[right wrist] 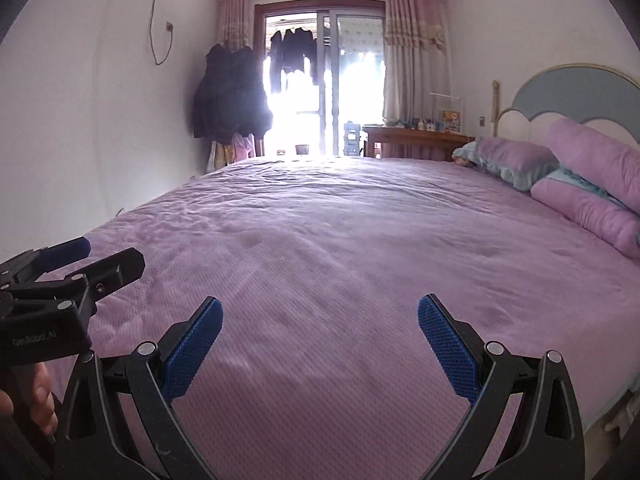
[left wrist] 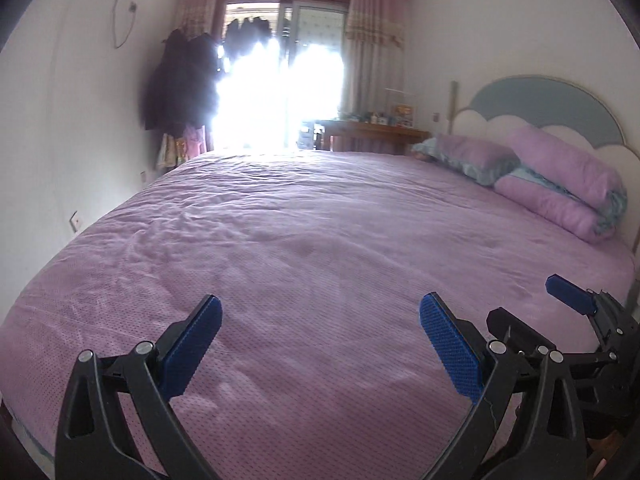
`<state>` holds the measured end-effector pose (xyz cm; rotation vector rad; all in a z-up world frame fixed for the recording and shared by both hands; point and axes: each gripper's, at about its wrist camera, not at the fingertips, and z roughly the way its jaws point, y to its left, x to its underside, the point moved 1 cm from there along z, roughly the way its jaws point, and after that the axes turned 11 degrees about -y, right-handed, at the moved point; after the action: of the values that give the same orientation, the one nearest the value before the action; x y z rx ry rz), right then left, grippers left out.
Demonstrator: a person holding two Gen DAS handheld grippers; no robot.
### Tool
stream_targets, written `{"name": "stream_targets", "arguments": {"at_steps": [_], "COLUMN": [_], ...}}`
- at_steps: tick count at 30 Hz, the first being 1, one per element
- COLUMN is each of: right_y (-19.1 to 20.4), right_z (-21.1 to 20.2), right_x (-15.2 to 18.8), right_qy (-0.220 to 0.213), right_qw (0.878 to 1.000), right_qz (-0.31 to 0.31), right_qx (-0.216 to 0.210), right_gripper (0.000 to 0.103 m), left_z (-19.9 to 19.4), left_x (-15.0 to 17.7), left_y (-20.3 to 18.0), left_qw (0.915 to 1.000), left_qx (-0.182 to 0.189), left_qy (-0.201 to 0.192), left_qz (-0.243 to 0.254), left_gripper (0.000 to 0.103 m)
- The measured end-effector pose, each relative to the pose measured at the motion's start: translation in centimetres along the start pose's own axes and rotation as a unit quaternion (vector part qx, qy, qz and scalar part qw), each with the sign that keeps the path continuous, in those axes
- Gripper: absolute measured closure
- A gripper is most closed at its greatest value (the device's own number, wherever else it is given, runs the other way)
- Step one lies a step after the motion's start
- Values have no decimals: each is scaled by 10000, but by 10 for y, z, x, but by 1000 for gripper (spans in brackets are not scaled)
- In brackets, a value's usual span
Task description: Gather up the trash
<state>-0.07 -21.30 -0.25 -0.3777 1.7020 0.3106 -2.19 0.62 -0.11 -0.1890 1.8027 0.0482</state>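
Both tongs hover side by side over the bed (left wrist: 304, 240), each with jaws apart and empty: left tongs (left wrist: 320, 344), right tongs (right wrist: 320, 344). Pillows (left wrist: 560, 184) lie at two o'clock. No trash can be made out on the sheet.

"GenRobot.AI" on left tool (right wrist: 92, 264) body

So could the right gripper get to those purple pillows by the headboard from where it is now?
Probably not without moving along the bed. The right gripper hangs open over the near edge, and the pillows lie far across the purple bedspread. Nothing blocks the way; it is only the distance.
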Motion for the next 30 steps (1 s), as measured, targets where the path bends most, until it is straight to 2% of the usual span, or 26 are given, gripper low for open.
{"name": "stream_targets", "arguments": {"at_steps": [4,10,16,30], "right_y": [0,-15,-26,-27], "right_z": [19,41,65,129], "right_x": [-7,-7,-5,-5], "right_qy": [20,81,202,423], "right_qw": [9999,9996,9991,9985], "right_qz": [91,222,300,314], "right_qx": [42,141,237,113], "right_gripper": [8,8,8,8], "left_z": [9,33,75,142], "left_x": [-6,-19,-21,-33], "left_y": [12,19,29,43], "left_qw": [9996,9994,9989,9979], "left_qx": [-272,-318,-386,-596], "left_qy": [-14,83,239,255], "left_qz": [67,104,-103,-7], "left_gripper": [4,4,4,4]}}
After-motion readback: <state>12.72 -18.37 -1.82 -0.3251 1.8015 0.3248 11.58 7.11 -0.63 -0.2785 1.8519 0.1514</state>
